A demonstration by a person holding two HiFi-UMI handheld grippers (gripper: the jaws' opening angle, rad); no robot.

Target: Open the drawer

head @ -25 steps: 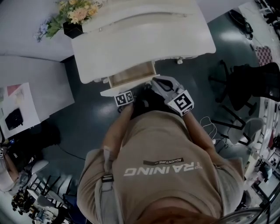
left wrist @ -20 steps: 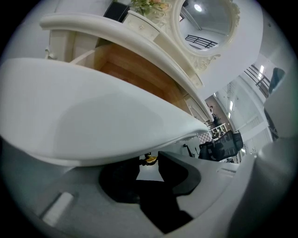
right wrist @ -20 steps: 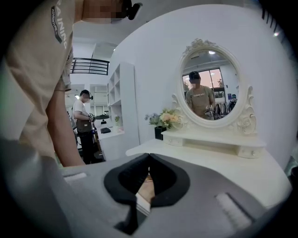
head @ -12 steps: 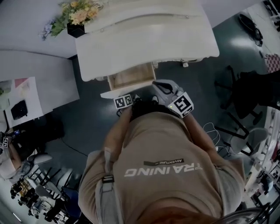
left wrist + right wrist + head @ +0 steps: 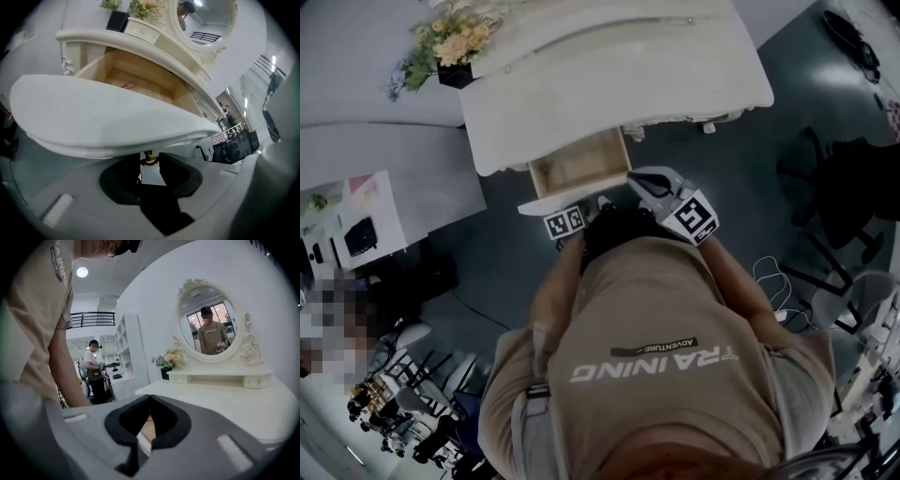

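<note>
While the left gripper (image 5: 150, 165) pinches the small brass knob (image 5: 149, 159) between its closed jaws, the white drawer front (image 5: 108, 124) curves just above them. Behind it the drawer (image 5: 579, 164) stands pulled out from the dressing table's (image 5: 609, 84) front edge, its wooden inside showing. Just right of the drawer, the right gripper (image 5: 150, 399) hangs with jaws together on nothing.

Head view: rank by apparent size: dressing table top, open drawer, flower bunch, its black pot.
1. dressing table top, by far the largest
2-3. open drawer and flower bunch: these look about alike, and the flowers stand nearer the camera, so unranked
4. black pot, the smallest
</note>
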